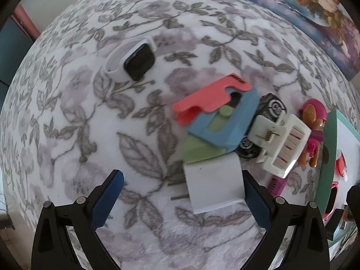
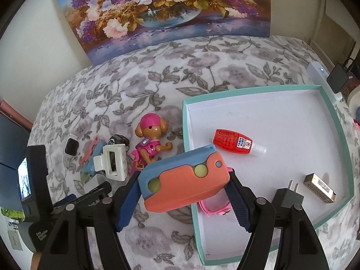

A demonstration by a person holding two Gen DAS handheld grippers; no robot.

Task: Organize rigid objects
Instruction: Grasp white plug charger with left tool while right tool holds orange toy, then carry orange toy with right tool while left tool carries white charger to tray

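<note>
On the grey-and-white floral bedspread (image 2: pixel 126 83) lies a loose cluster: one smartwatch with a black face and white strap (image 1: pixel 135 61), one coral, blue and green plastic slider toy (image 1: pixel 216 112), one black-wheeled toy car (image 1: pixel 272 109) partly under one cream plastic hair claw clip (image 1: pixel 281 144), one brown puppy figure in a pink cap and suit (image 2: pixel 150 139), and one white rectangular block (image 1: pixel 213 183).

The teal-rimmed white cardboard box (image 2: pixel 337 121) holds one red squeeze bottle with a clear tip (image 2: pixel 234 142), one gold rectangular lighter-like case (image 2: pixel 320 190), one black plug adapter (image 2: pixel 288 193) and one pair of pink plastic sunglasses (image 2: pixel 213 207).

The right tongs (image 2: pixel 182 199) point steeply downward over the box's near-left corner, clamped on a second slider toy, an orange-and-blue block with pale green knobs (image 2: pixel 184 180), held above the box rim.

The left tongs (image 1: pixel 182 199) point nearly straight down, spread wide and gripping nothing; the white block sits just inside the right finger (image 1: pixel 256 200), while the left finger is well apart from it.
</note>
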